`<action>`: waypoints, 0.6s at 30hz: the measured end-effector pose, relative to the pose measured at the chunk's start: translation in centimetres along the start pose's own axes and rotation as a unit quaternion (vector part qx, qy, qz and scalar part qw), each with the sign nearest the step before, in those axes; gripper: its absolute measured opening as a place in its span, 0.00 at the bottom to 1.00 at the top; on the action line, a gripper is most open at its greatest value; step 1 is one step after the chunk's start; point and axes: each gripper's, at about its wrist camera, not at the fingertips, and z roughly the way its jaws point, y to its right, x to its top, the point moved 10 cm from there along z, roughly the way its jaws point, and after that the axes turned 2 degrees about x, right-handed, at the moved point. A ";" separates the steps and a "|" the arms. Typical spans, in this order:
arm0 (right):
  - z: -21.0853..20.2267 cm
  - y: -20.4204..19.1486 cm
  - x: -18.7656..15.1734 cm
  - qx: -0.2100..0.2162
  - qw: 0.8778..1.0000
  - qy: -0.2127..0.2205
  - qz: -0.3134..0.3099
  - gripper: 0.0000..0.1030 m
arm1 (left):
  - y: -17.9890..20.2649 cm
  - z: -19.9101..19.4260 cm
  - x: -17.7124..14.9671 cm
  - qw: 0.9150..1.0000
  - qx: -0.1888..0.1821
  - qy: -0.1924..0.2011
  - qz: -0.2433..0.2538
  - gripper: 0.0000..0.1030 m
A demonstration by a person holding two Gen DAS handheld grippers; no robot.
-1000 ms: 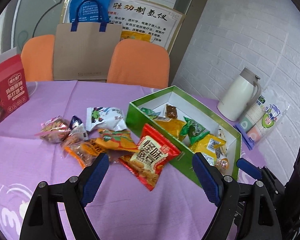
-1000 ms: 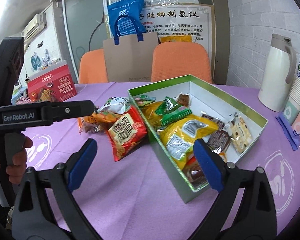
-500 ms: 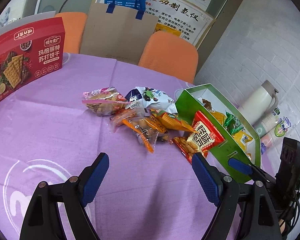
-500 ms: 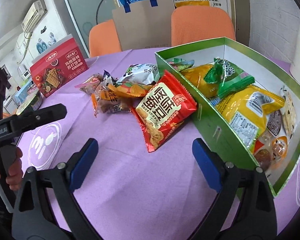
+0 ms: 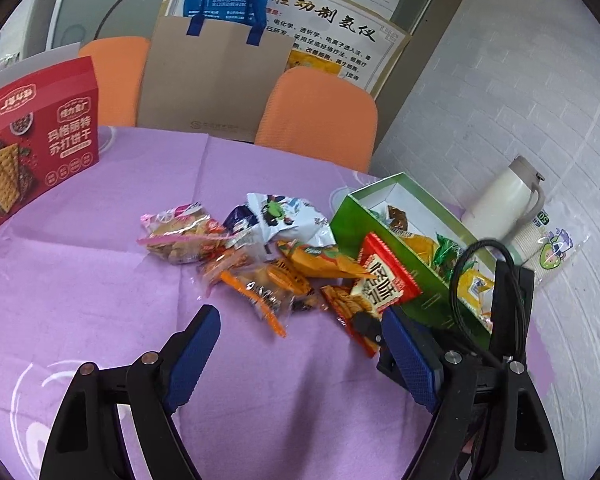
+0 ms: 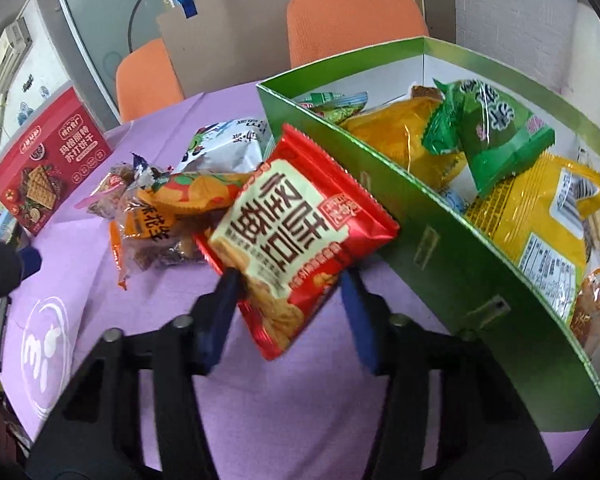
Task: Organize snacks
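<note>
Fingers (image 6: pixel 224 304) seemingly straddle red snack packet (image 6: pixel 296 236).

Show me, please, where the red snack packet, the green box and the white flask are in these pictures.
red snack packet (image 6: pixel 296 236): right wrist view, its printed front.
green box (image 6: pixel 432 236): right wrist view, its near outer wall.
white flask (image 5: pixel 500 204): left wrist view, its body.

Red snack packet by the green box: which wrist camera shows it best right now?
Right wrist view: the red snack packet fills the centre, between the right gripper fingers. In the left wrist view, the packet is small, off-centre, leaning against the green box.
</note>
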 end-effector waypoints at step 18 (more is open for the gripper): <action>-5.4 1.7 -1.9 0.034 0.999 0.020 -0.013 0.45 | 1.9 9.9 1.6 0.996 0.019 -0.083 0.027 0.27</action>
